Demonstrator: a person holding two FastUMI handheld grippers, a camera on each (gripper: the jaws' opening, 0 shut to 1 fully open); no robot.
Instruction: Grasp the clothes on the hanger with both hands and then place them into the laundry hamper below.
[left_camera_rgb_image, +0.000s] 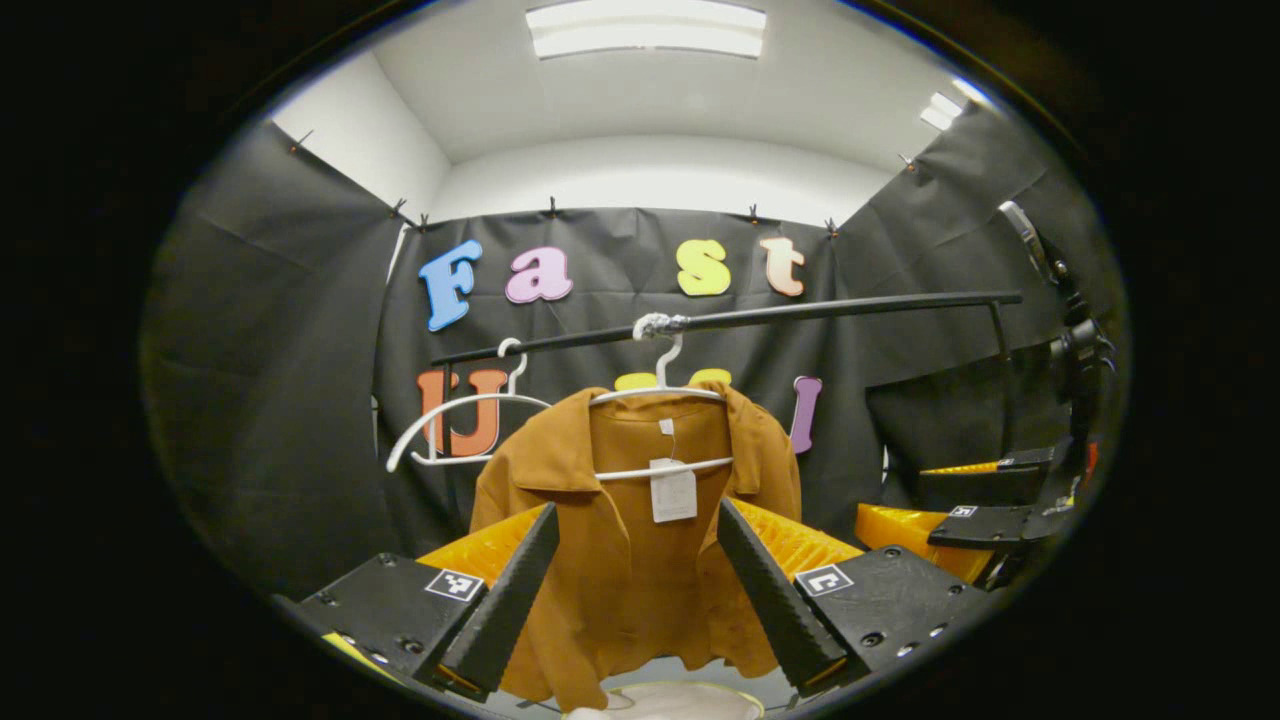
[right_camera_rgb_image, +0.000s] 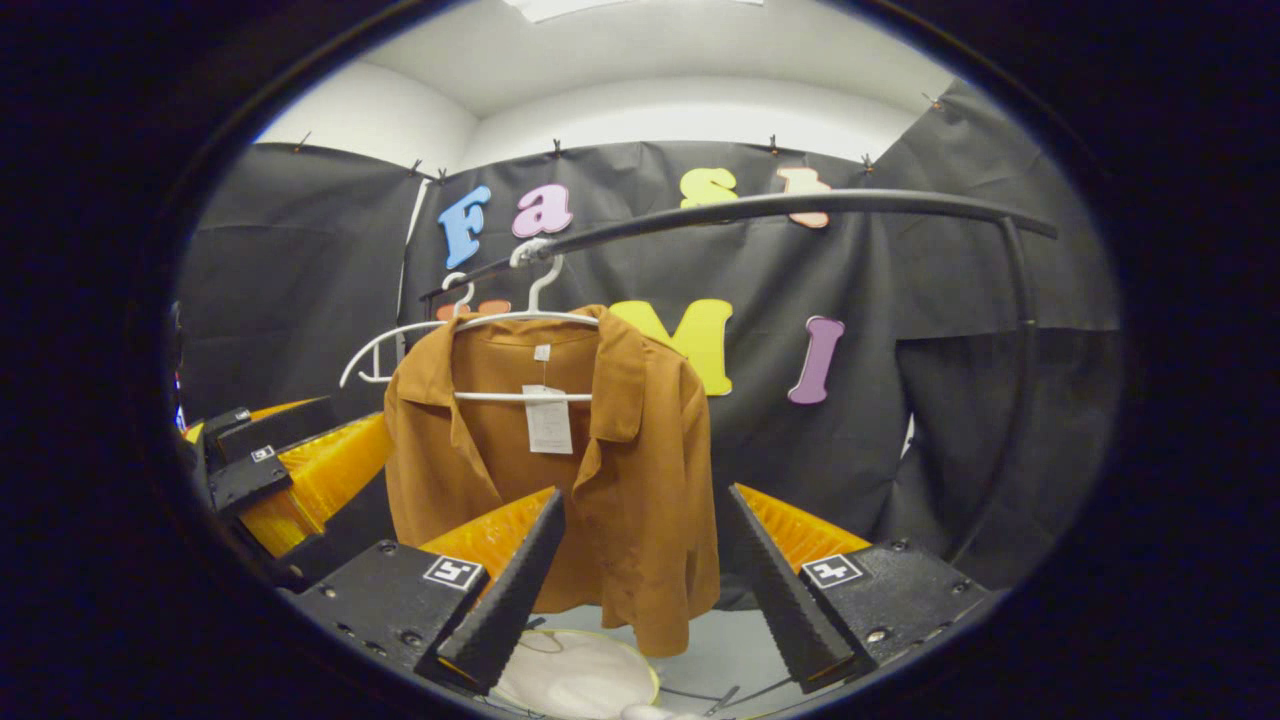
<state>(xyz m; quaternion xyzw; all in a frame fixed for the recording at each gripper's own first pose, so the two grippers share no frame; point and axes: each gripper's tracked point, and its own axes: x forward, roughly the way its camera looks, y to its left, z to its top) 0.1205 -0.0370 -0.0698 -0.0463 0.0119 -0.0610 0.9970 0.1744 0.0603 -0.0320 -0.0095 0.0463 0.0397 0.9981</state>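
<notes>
Brown shirt on white hanger under black rail, left claw & right claw both wide open, empty, short of shirt, hamper below.

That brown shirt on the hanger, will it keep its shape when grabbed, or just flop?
The brown shirt will probably flop: it hangs in soft folds from the white hanger. It looks thin, so likely light. Pulled sideways, it may drag the hanger along the black rail.

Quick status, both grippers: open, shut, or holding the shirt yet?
Left gripper: open, fingers spread before the brown shirt, holding nothing.
Right gripper: open, fingers spread before the shirt, holding nothing.
</notes>
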